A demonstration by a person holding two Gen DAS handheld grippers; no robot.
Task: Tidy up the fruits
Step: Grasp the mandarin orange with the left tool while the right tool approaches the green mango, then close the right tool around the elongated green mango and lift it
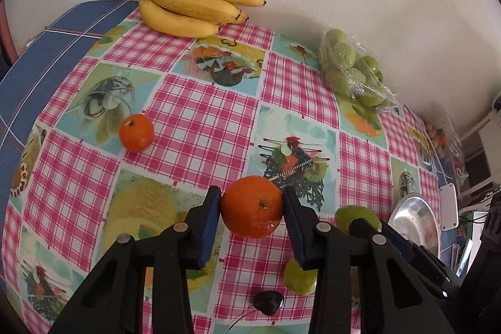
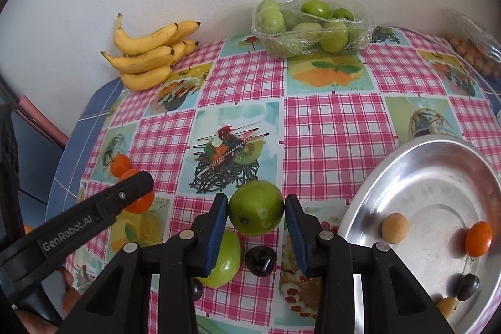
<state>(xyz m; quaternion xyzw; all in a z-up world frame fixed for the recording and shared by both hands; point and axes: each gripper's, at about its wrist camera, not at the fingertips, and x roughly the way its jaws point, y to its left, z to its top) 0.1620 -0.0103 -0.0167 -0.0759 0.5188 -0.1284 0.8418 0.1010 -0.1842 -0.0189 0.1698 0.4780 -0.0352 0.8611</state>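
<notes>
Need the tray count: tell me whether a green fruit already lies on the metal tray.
No: the metal tray holds only small orange, tan and dark fruits.

White lettering "GenRobot.AI" on the black arm of the left tongs (image 2: pixel 142 191), right wrist view

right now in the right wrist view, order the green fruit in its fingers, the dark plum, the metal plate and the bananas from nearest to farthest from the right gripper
1. green fruit, between the fingers
2. dark plum, just below
3. metal plate, right
4. bananas, far left by the wall
</notes>
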